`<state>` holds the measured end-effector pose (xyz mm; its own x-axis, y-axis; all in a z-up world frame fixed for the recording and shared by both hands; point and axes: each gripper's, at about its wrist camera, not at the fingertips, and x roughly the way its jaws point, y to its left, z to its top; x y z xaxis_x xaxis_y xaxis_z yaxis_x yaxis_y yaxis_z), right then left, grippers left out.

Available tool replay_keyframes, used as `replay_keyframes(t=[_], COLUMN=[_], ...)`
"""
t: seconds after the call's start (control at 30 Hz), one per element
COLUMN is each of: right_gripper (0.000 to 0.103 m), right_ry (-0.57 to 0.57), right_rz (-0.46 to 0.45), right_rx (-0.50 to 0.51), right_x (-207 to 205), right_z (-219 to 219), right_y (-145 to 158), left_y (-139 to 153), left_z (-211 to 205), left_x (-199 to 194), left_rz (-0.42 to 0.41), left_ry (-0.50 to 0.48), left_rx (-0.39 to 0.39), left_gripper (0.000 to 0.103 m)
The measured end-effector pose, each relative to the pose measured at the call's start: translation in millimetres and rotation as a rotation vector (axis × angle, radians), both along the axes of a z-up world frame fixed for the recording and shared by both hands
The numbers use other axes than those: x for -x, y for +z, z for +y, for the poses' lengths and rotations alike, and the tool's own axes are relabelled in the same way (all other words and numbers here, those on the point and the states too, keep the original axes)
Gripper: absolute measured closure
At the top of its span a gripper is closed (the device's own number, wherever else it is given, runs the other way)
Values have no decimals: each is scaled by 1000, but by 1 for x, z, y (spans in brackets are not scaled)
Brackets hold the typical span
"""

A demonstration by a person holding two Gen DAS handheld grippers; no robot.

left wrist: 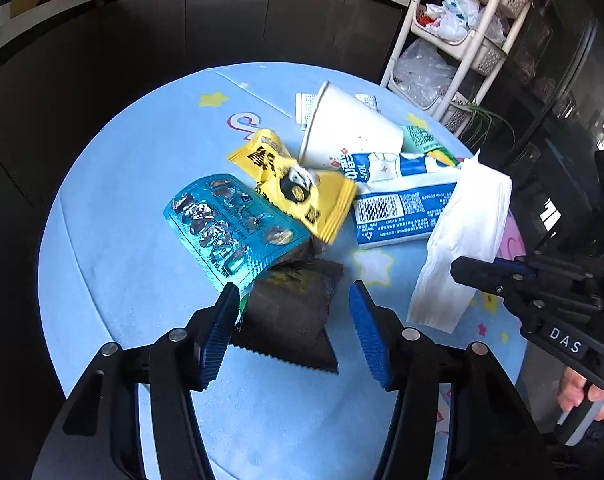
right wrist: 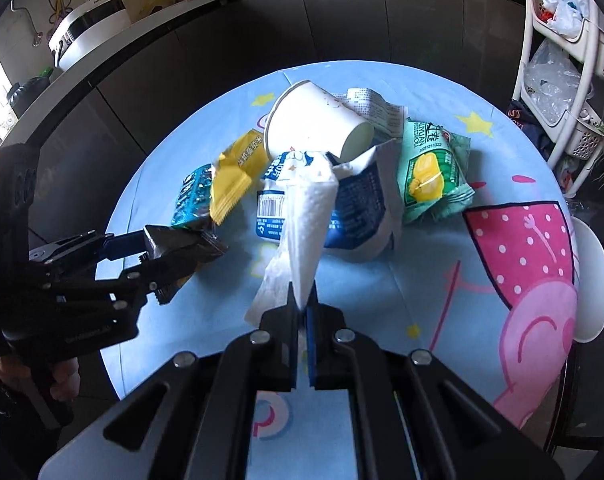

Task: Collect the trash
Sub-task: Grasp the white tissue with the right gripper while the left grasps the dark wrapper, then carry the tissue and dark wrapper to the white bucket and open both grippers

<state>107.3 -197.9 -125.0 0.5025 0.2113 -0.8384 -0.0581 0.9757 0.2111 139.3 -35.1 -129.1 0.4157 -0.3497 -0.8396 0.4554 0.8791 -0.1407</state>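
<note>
A heap of trash lies on a round table with a light blue cloth [left wrist: 118, 208]. In the left wrist view my left gripper [left wrist: 294, 286] stands open around a dark crumpled wrapper [left wrist: 290, 320]; the left pad touches its edge and the right pad stands just clear. A teal blister pack [left wrist: 230, 224], a yellow wrapper [left wrist: 298, 188], a tipped white paper cup [left wrist: 349, 132] and a blue-white tissue pack [left wrist: 397, 204] lie beyond. My right gripper [right wrist: 302, 308] is shut on the lower end of a white paper towel [right wrist: 305, 224]. A green wrapper [right wrist: 429, 168] sits right of the pile.
A dark curved counter [left wrist: 222, 20] runs behind the table. A white basket rack [left wrist: 457, 44] with plastic bags stands at the back right. A white seat [right wrist: 593, 280] shows past the table's right edge. A hand [right wrist: 62, 380] holds the left gripper.
</note>
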Motion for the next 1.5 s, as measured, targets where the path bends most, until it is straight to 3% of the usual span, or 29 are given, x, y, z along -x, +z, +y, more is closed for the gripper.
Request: replay_keyframes(t=[0.07, 0.2, 0.47, 0.8, 1.1, 1.5], right_gripper=[98, 98, 98, 98, 98, 98], right_ry=[1, -12, -26, -27, -49, -145], right_rz=[-2, -16, -41, -47, -90, -170], right_rx=[6, 9, 7, 7, 15, 33], right_x=[-1, 1, 11, 13, 22, 46], right_z=[8, 4, -5, -7, -21, -75], right_y=[-1, 4, 15, 16, 33, 69], left_y=[-1, -2, 3, 28, 63, 92], left_z=[-4, -12, -7, -2, -16, -70], left_x=[3, 9, 17, 28, 38, 35], left_rz=[-8, -19, -1, -15, -85, -106], left_ry=[-19, -48, -61, -55, -84, -178], left_rx=[-24, -44, 3, 58, 71, 142], left_gripper=[59, 63, 72, 74, 74, 74])
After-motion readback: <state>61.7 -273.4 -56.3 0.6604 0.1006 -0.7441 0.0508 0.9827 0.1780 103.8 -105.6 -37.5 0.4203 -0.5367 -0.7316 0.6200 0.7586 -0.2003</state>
